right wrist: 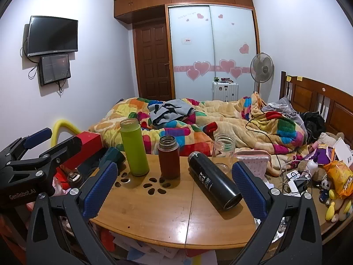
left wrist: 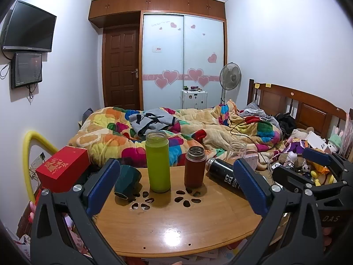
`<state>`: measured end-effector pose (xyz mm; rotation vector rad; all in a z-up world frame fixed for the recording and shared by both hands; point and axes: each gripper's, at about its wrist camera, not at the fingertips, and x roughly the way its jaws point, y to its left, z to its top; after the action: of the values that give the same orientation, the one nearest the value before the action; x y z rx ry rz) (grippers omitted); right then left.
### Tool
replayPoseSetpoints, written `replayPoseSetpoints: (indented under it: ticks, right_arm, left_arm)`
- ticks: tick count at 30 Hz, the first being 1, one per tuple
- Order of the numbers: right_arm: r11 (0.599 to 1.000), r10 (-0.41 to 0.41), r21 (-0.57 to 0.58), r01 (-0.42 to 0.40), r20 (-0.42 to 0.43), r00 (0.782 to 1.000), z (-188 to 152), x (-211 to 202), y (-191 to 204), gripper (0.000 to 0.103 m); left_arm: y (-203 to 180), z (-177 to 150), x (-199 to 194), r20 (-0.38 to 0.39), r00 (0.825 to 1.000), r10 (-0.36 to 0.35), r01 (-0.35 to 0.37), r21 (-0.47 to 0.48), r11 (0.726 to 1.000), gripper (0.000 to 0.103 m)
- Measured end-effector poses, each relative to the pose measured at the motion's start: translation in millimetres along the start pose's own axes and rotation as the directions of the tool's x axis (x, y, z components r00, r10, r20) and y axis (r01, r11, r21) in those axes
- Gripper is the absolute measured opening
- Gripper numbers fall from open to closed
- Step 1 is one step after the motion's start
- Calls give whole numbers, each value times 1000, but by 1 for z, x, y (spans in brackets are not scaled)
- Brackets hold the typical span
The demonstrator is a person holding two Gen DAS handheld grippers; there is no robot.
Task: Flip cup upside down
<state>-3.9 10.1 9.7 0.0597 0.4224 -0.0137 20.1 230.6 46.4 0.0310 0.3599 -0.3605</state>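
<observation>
On the near half of the wooden table [right wrist: 154, 216], the black cup [right wrist: 213, 180] lies on its side, a tall dark cylinder with white lettering along its body. In the right wrist view its open, glossy end points toward the camera and its metal-ringed far end points away toward the bed. It rests on the tabletop between the blue pads of the right gripper [right wrist: 174, 187], closer to the right-hand pad but not touched by either.

The right gripper's fingers are spread wide, holding nothing, and it hovers low over the near table edge. The left gripper [left wrist: 176, 186] is likewise spread wide with nothing between its pads; it hangs over the left part of the table. From the left wrist view the black cup [left wrist: 222, 173] appears just behind the gripper's right-hand pad, partly covered by it.

Further back stand a green bottle [right wrist: 134, 146] and a brown flask [right wrist: 168, 160], both upright with open mouths, near the paw-shaped cutouts in the tabletop. A dark teal cup [left wrist: 127, 182] lies tipped on its side at the left edge, beside a red box [left wrist: 61, 169]. A clear glass jar [right wrist: 223, 151] stands upright behind the black cup, next to a pink case [right wrist: 253, 161].

Beyond the table lies a bed with a colourful blanket [right wrist: 220, 123], then a white suitcase [right wrist: 225, 91], a standing fan [right wrist: 262, 67] and a wardrobe [right wrist: 211, 50] with pink hearts.
</observation>
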Motion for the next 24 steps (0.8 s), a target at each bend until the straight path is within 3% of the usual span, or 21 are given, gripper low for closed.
replayPoseSetpoints:
  ticks: [24]
  right_arm:
    - [1000, 3, -10, -3, 2, 1000, 2, 2, 3, 103]
  left_arm:
    - [6, 0, 0, -4, 1000, -1, 0, -17, 1000, 103]
